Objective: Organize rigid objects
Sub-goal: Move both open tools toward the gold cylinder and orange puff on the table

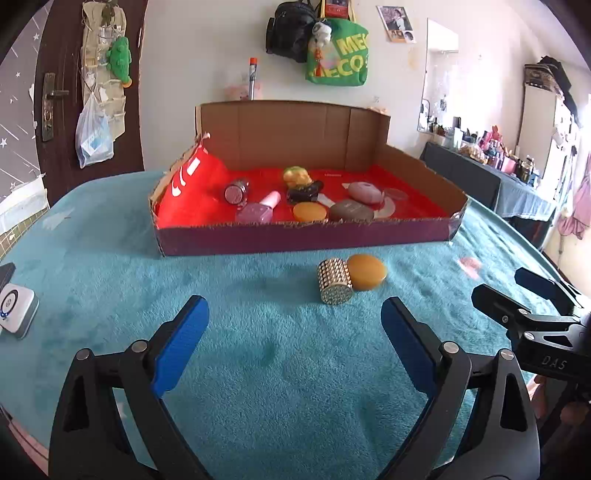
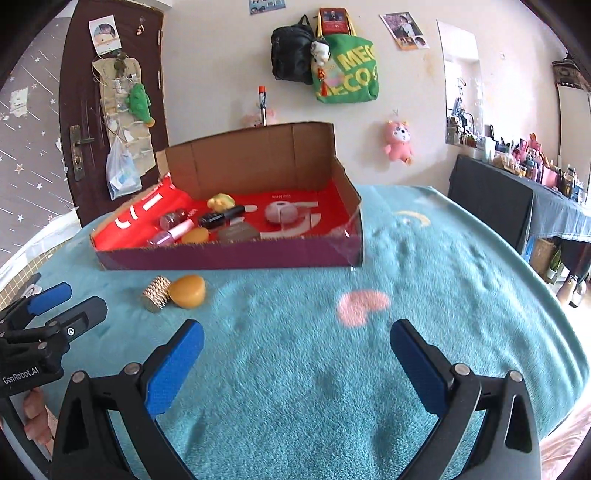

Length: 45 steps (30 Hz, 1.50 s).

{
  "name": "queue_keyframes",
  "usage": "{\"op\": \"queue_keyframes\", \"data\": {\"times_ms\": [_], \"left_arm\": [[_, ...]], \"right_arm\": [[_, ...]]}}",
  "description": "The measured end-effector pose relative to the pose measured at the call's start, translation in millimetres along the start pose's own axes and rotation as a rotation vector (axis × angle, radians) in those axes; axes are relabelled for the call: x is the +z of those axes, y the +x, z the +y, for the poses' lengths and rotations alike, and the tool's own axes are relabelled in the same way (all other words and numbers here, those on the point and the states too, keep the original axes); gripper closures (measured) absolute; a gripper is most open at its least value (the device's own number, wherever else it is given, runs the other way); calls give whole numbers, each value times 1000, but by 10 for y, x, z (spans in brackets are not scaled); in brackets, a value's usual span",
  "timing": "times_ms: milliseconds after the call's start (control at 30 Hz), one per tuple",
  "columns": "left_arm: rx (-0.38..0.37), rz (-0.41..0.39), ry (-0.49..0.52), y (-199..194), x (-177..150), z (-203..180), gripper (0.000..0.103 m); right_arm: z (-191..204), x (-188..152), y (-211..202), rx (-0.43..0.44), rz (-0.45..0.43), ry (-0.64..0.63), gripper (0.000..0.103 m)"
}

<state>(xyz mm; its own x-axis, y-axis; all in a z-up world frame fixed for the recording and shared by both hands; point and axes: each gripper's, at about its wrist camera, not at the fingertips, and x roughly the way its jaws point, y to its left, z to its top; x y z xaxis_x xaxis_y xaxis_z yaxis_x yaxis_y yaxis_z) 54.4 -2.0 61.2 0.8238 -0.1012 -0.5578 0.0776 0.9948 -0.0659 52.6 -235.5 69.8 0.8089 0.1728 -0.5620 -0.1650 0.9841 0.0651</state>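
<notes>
Teal fleece covers the surface (image 1: 258, 369), with a pale wall behind where a green tote bag (image 1: 338, 51) and a black backpack (image 1: 290, 31) hang, and a dark door (image 1: 55, 92) stands at the far left. Toward the far side of the surface sits a shallow cardboard box (image 1: 303, 238) lined with red material. Inside it lie a pink nail polish bottle (image 1: 260, 208), a small glittery jar (image 1: 236, 192), a yellow-green piece (image 1: 295, 176), a dark bottle (image 1: 304, 192), an orange disc (image 1: 310, 211), a brown compact (image 1: 351, 210) and a pale pink oval case (image 1: 365, 192).

Outside the box, just near of its front wall, a gold studded cylinder (image 1: 335, 281) lies on its side, touching an amber round puck (image 1: 366, 272) on its right. Both rest on the fleece, well apart from either tool.

The left tool (image 1: 295, 328) hovers low over the near part of the surface, its blue-padded fingers spread wide apart and holding nothing. The right tool (image 2: 297, 349) sits further right over bare fleece near a pink patch (image 2: 364, 307), its fingers likewise wide apart and empty. A white device (image 1: 16, 308) lies at the near left edge
</notes>
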Motion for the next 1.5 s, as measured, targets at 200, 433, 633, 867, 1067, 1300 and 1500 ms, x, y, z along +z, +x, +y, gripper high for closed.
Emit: {"op": "queue_keyframes", "data": {"times_ms": [200, 433, 633, 867, 1067, 1300, 1500], "left_arm": [[6, 23, -15, 102, -34, 27, 8], [15, 30, -21, 173, -50, 48, 8], [7, 33, -28, 187, -45, 61, 8], [3, 45, -36, 209, -31, 68, 8], [2, 59, -26, 247, 72, 41, 8], [-2, 113, -18, 442, 267, -8, 8], [-6, 184, 12, 653, 349, -77, 8]], "right_arm": [[8, -53, 73, -1, 16, -3, 0], [9, -82, 110, -11, 9, -7, 0], [-30, -104, 185, -2, 25, 21, 0], [-21, -106, 187, -10, 16, 13, 0], [-26, -75, 203, -5, 39, 19, 0], [-124, 116, 185, -12, 36, 24, 0], [-243, 240, 224, -8, 42, 58, 0]]}}
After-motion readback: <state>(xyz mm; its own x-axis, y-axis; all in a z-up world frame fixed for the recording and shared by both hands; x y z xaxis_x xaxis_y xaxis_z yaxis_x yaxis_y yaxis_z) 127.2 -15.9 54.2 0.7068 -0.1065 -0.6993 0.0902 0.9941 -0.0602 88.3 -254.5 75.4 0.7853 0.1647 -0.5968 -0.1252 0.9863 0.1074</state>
